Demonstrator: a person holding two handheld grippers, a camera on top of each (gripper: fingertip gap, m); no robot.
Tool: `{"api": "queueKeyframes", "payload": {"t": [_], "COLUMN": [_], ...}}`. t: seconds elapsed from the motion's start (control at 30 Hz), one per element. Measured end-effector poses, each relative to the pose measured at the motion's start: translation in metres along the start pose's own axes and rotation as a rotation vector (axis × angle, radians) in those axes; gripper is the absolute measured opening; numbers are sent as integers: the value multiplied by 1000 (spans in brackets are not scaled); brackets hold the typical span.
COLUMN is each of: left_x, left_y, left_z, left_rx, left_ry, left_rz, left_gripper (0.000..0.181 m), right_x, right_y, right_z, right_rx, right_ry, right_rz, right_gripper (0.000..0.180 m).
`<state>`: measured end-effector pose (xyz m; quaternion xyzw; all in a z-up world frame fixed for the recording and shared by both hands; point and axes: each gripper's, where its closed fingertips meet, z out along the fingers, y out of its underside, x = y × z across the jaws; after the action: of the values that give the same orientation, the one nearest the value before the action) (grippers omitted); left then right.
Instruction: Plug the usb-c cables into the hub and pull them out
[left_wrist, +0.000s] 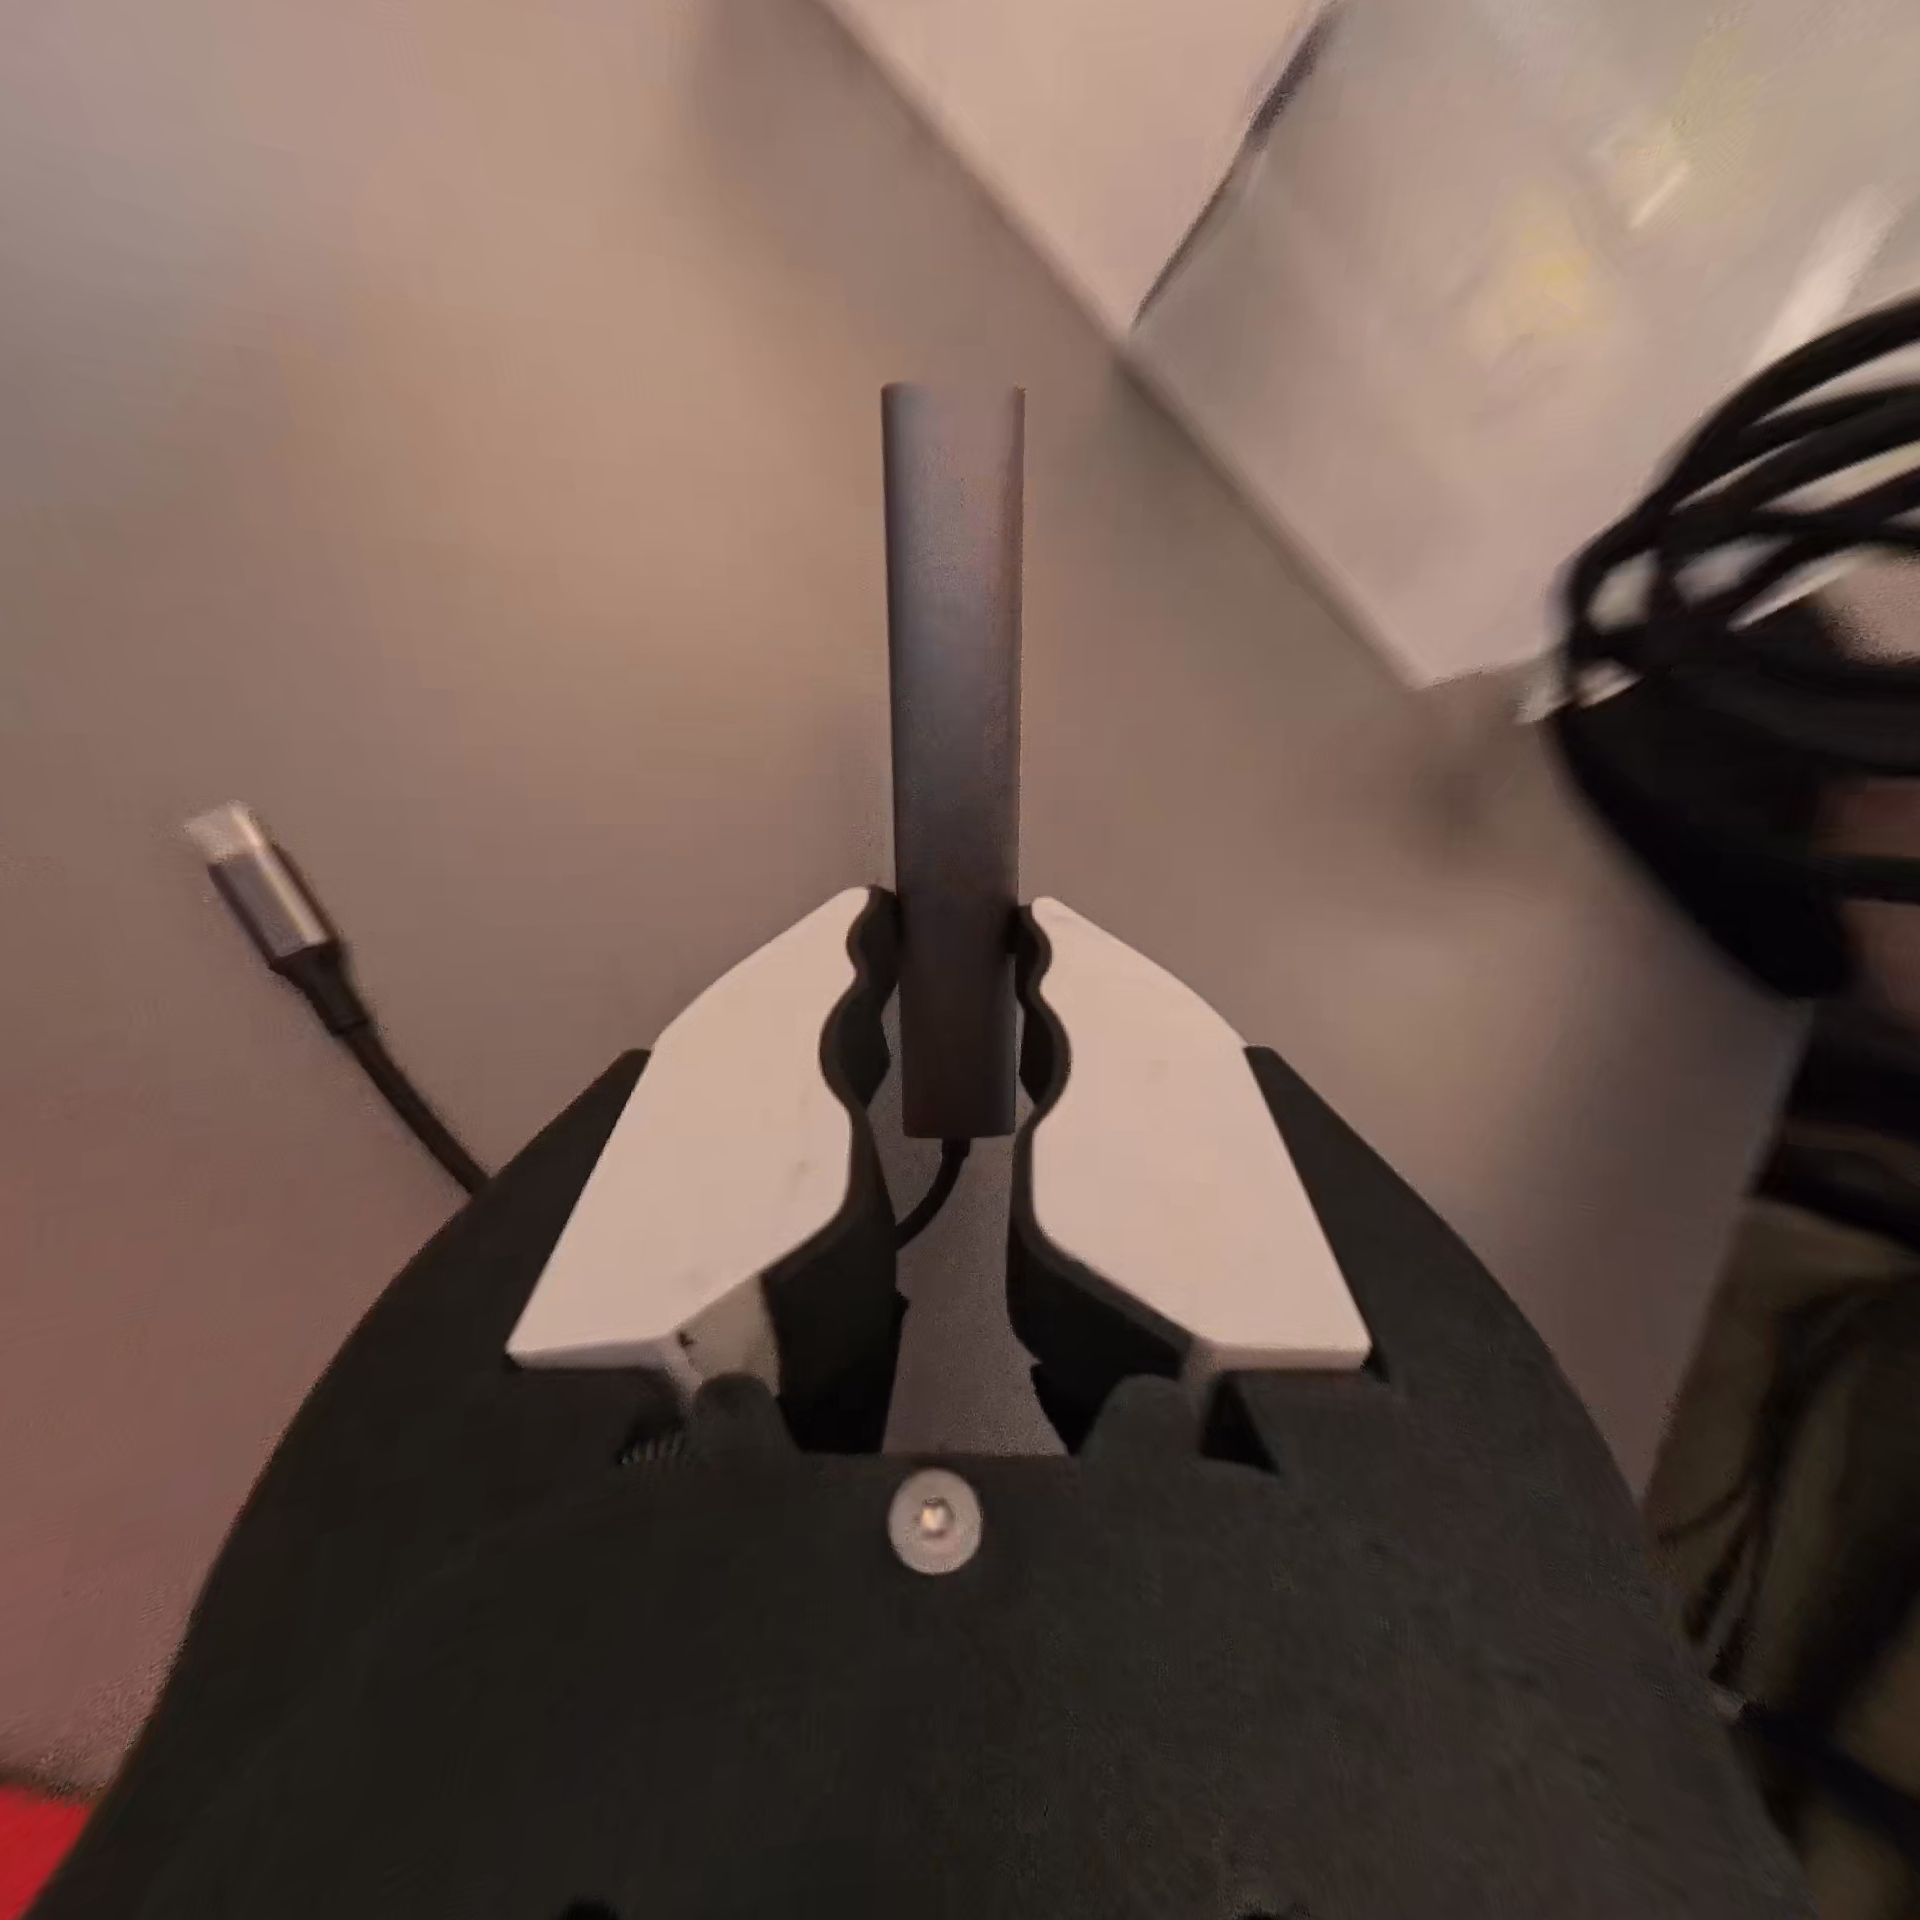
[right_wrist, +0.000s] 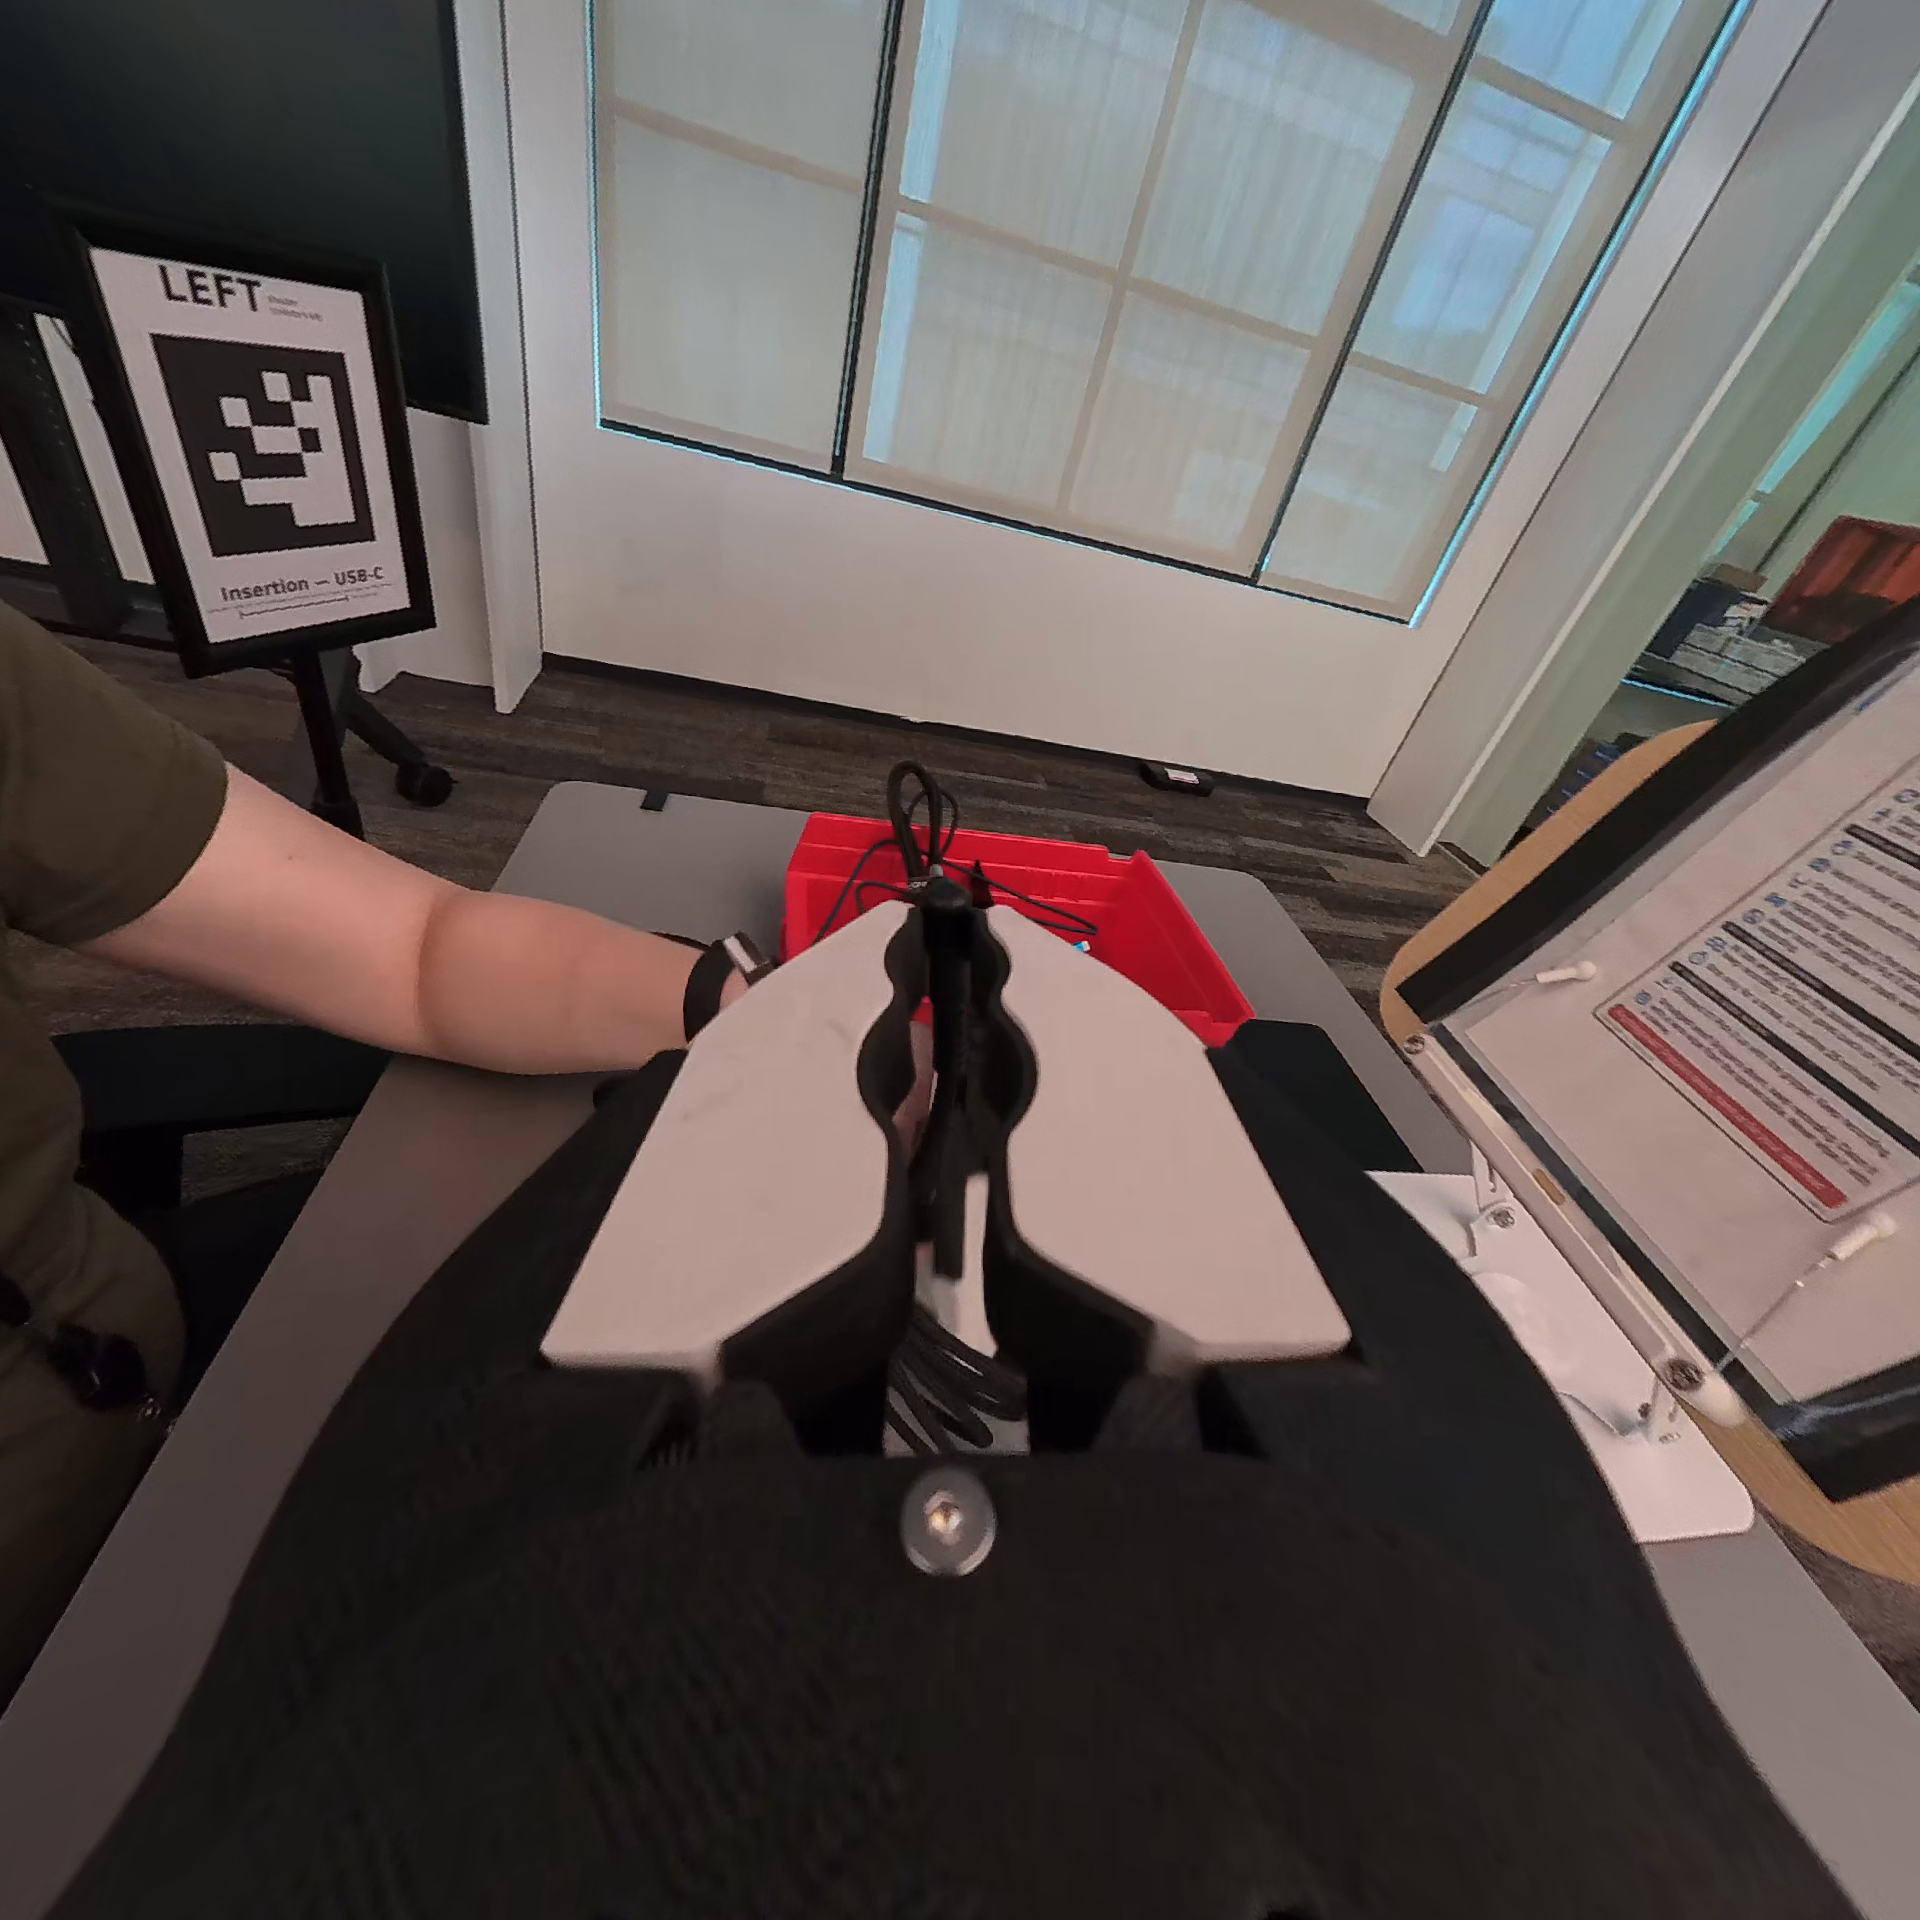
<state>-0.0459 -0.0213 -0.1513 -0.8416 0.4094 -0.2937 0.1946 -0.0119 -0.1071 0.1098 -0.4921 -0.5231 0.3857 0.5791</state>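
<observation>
Your left gripper (left_wrist: 954, 914) has its jaws clamped on the hub (left_wrist: 954, 665), long axis pointing straight ahead. Your right gripper (right_wrist: 948, 914) grips a black cable (right_wrist: 951, 1029), apparently near its plug. A spare USB-C plug (left_wrist: 265, 894) lies on the table (left_wrist: 520, 520), left of the hub.

Warm, dim light fills the left wrist view; beyond the left gripper (left_wrist: 954, 914) the cable bundle (left_wrist: 1745, 665) and pale box (left_wrist: 1455, 343) smear with motion blur. The right wrist view is brighter — daylight from the window (right_wrist: 1091, 291) ahead (frames bow from wide-angle distortion), and sharp.
</observation>
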Motion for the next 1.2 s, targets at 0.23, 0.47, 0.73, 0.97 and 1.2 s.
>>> {"api": "queueKeyframes", "payload": {"t": [0.23, 0.47, 0.73, 0.97, 1.2], "left_x": [24, 20, 39, 55, 59], "left_y": [-76, -92, -97, -99, -99], "left_z": [-80, -135, -167, -181, -191], "left_rx": [647, 921, 1065, 1127, 1177], "left_ry": [211, 9, -150, -217, -244], "left_rz": [-14, 91, 245, 319, 313], "left_gripper": [21, 21, 21, 21, 21], "right_x": [22, 31, 45, 51, 50], "right_y": [11, 32, 29, 25, 31], "right_z": [0, 18, 47, 55, 65], "right_rx": [-23, -145, -67, 39, 81], "right_ry": [74, 176, 373, 476, 470], "right_rz": [108, 79, 34, 40, 114], "right_gripper": [8, 8, 8, 8, 8]}}
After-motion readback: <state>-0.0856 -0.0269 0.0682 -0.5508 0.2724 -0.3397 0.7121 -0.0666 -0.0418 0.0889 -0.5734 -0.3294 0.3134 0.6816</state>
